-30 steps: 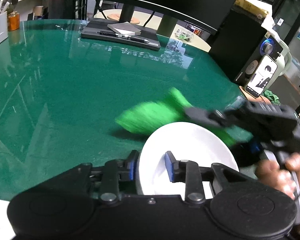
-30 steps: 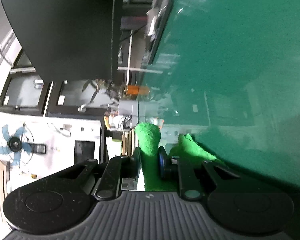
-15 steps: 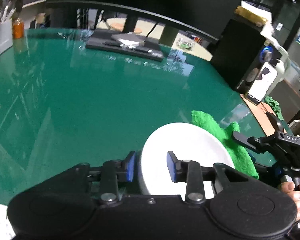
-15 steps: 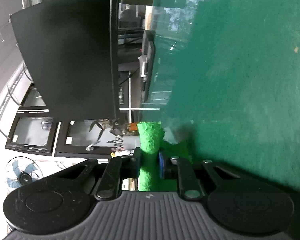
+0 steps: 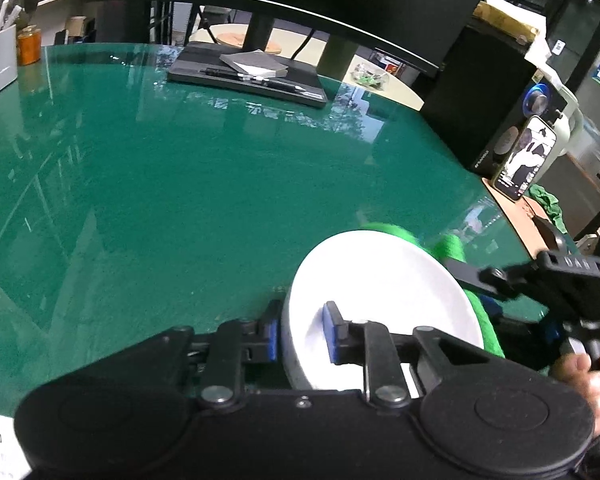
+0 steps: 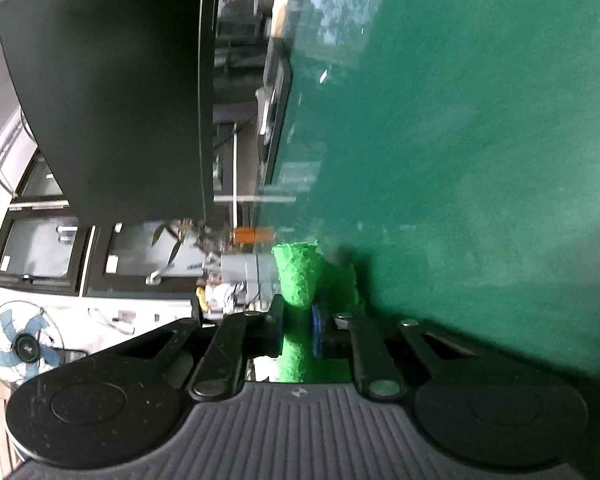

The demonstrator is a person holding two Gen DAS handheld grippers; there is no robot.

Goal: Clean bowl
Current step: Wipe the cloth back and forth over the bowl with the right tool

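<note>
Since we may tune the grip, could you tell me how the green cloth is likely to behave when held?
The green cloth, pinched in the right gripper, droops and folds, so probably floppy and light. Its fuzzy texture likely resists slipping while wiping behind the white bowl.

The left gripper (image 5: 300, 334) is low at the near edge of the table, its blue-padded fingers (image 5: 332, 334) closed on the near rim of the bowl (image 5: 380, 292), one inside and one outside. The right gripper (image 6: 296, 330) is rolled on its side, fingers (image 6: 317, 330) clamped on the green cloth (image 6: 300, 280). In the left wrist view it lies just right of the bowl, apparently pressing the cloth against its outer wall. The right hand (image 5: 588, 376) grips its handle.
</note>
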